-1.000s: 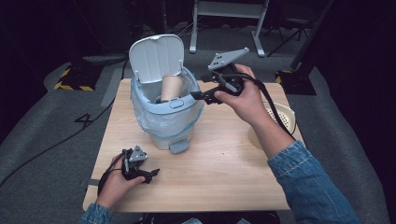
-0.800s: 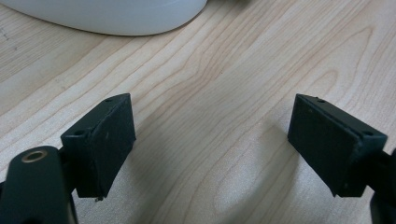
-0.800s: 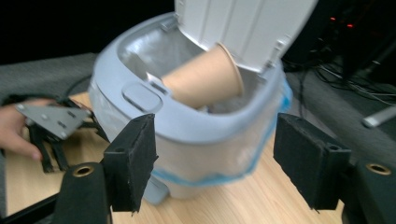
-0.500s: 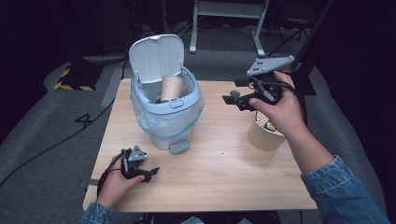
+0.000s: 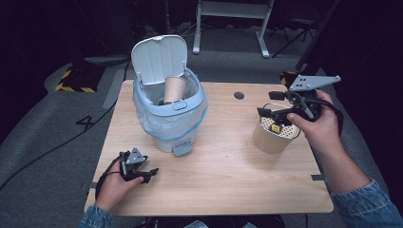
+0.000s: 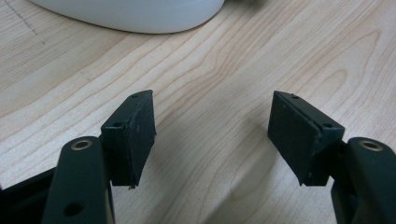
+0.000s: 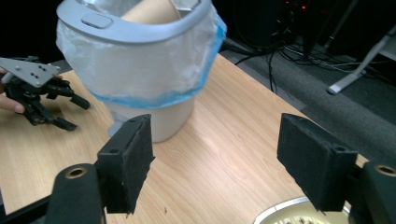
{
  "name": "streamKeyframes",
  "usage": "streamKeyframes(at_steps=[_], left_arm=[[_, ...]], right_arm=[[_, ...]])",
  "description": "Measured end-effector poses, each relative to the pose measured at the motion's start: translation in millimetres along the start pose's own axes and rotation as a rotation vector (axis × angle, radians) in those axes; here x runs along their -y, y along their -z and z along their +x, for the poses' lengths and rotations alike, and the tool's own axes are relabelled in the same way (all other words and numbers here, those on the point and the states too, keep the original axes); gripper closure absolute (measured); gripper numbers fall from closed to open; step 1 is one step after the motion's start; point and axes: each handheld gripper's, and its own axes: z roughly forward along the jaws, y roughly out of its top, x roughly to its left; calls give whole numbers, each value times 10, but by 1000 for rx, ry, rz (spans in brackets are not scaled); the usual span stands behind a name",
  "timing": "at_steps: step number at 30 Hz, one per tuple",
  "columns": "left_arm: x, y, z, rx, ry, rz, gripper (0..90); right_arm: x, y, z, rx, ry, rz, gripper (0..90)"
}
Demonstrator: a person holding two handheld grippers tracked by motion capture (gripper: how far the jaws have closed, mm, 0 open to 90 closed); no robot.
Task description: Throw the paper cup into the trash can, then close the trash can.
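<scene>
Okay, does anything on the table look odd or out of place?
One thing: a brown paper cup leans tilted inside the open bin, poking above the rim rather than lying down in the liner. The tan container stands upright; nothing looks spilled.

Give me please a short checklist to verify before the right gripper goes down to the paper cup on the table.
1. Right gripper jaws apart, nothing between them: ok.
2. Right gripper above the standing paper cup: ok.
3. What lies inside that cup: cannot tell.
4. Bin lid up, one cup already inside: ok.
5. Left gripper low at the table edge, away from the bin, its jaws apart after just closing somewhat, nothing between them: ok.
</scene>
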Motion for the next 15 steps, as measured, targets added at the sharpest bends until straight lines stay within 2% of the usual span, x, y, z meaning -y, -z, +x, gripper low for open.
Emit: streamKeyframes(at_steps=[4, 8, 11, 15], left_arm=[[8, 31, 10, 8, 9, 2, 331], [-8, 95, 30, 12, 22, -20, 334], [-11, 137, 34, 31, 29, -40, 333], [-10, 173, 35, 47, 30, -41, 334]], right_arm=[[191, 102, -75, 11, -33, -5, 262], [409, 182, -116, 17, -49, -7, 260], [576, 235, -142, 27, -64, -12, 259], [813, 275, -186, 40, -87, -11, 256]])
